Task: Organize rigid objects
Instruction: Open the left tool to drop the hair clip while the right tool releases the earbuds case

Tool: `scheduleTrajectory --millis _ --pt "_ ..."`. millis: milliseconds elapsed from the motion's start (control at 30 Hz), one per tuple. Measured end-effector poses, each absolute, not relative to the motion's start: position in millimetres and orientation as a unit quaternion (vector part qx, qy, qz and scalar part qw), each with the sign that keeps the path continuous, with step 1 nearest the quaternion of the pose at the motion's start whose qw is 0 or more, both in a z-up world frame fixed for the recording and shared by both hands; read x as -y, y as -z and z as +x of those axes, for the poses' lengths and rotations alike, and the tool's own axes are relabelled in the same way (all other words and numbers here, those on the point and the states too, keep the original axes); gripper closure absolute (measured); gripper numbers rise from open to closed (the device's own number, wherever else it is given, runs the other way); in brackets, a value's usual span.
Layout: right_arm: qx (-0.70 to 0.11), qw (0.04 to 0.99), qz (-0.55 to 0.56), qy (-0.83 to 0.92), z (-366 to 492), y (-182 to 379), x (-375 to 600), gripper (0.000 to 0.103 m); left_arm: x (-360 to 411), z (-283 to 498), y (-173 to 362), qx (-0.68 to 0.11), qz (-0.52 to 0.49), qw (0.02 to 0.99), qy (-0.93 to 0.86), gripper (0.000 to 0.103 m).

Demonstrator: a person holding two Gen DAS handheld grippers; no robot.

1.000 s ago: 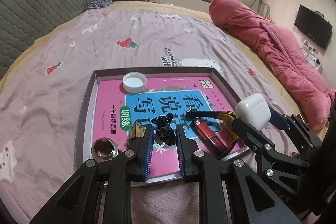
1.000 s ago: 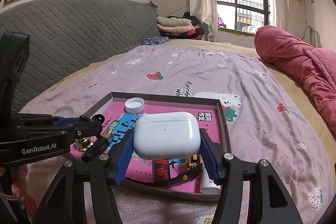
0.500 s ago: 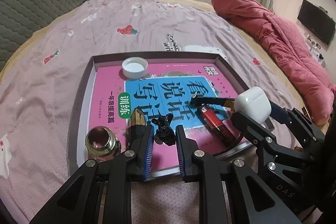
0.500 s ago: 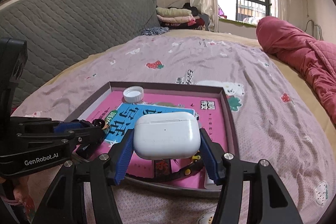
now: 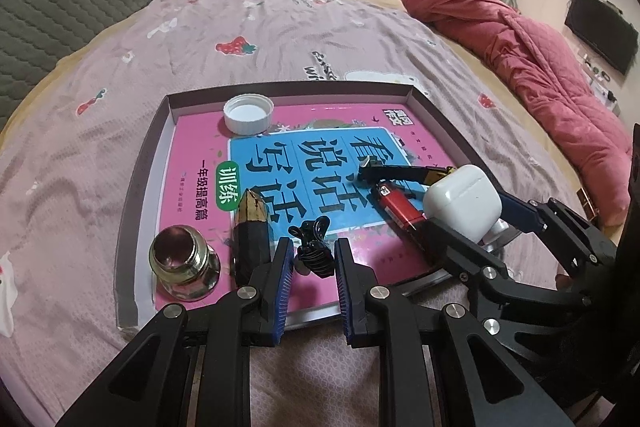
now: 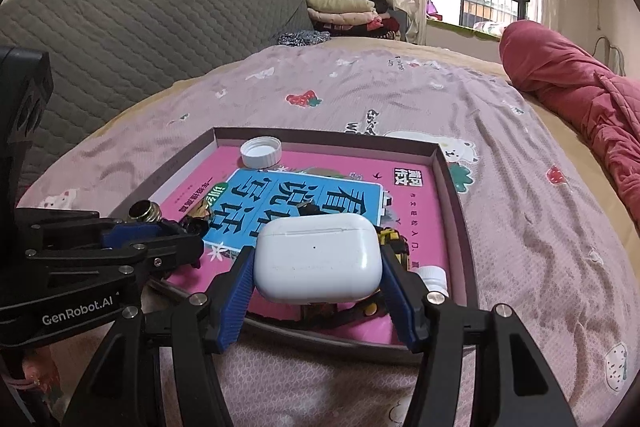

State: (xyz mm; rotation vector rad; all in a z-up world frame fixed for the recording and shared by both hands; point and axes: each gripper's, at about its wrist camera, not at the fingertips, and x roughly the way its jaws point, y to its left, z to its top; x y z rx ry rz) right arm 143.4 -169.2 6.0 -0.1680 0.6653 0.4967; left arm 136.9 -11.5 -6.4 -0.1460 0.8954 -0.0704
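**White earbud case clamped above the tray's near right corner**

White and glossy, the earbud case [image 6: 318,261] sits squeezed between the blue pads of the right gripper [image 6: 318,279], lifted over the near right corner of the shallow tray [image 5: 136,195] that lies on the bed [image 5: 280,39]. The left gripper [image 5: 313,267] points down at the tray's near edge with its jaws drawn almost together; a small black tangled cord [image 5: 314,247] lies in the narrow gap between the pads, though whether they actually press on it cannot be told.

A pink and blue booklet [image 5: 192,155] covers the tray floor. On it, a white bottle cap [image 5: 249,114] rests near the far left corner, a brass fitting [image 5: 182,265] stands at the near left corner, and a dark pointed piece [image 5: 250,227] lies just beside it. A red lighter [image 5: 398,205] and a black and yellow tool [image 5: 400,173] lie toward the right edge, partly behind the case. A small white-capped bottle [image 6: 432,277] sits in the near right corner.
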Motion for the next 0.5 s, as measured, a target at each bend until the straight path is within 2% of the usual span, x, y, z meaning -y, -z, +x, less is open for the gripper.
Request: scheduleTrajectory --millis 500 --pt "-0.329 0.908 -0.096 -0.242 143.6 -1.6 163.5 0.043 11.5 139.3 14.2 -0.442 -0.067 0.894 0.03 0.082"
